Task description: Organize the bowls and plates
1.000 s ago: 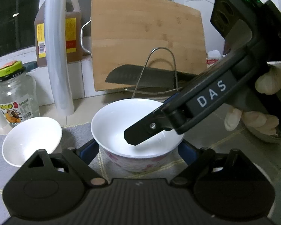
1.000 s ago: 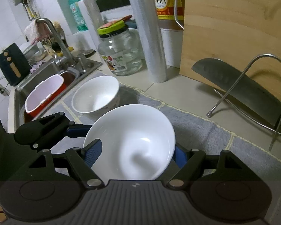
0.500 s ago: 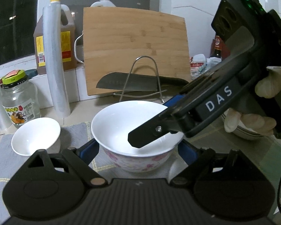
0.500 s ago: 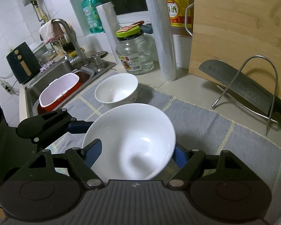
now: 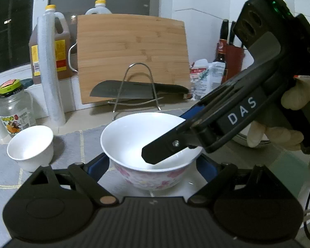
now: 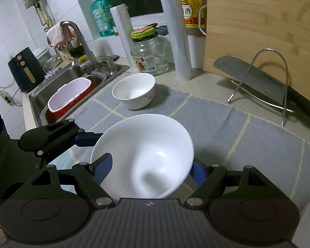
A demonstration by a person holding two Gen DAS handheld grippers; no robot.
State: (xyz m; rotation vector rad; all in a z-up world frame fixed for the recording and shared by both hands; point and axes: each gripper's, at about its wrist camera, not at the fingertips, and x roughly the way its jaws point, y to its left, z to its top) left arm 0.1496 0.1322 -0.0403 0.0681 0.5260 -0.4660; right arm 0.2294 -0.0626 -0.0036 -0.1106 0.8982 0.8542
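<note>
A white bowl with pink flowers (image 5: 150, 161) is held above the grey mat. My left gripper (image 5: 153, 165) has a blue pad on each side of its body. My right gripper (image 6: 148, 171) is shut on the same bowl (image 6: 142, 161), with one pad inside the rim and the other outside; in the left wrist view it reaches in from the right (image 5: 169, 148). A smaller white bowl (image 6: 134, 92) stands on the mat to the far left, also seen in the left wrist view (image 5: 31, 146). A stack of plates (image 5: 256, 140) peeks out behind the right hand.
A wooden cutting board (image 5: 132, 55) leans at the back, with a cleaver (image 5: 134, 91) on a wire rack (image 6: 264, 86) in front. A glass jar (image 6: 148, 53), wrap rolls, oil bottles, and a sink (image 6: 72, 82) with a red and white tub (image 6: 70, 97) lie left.
Both grippers have pulled back and up with the flowered bowl; the small bowl, jar and cutting board now look farther away.
</note>
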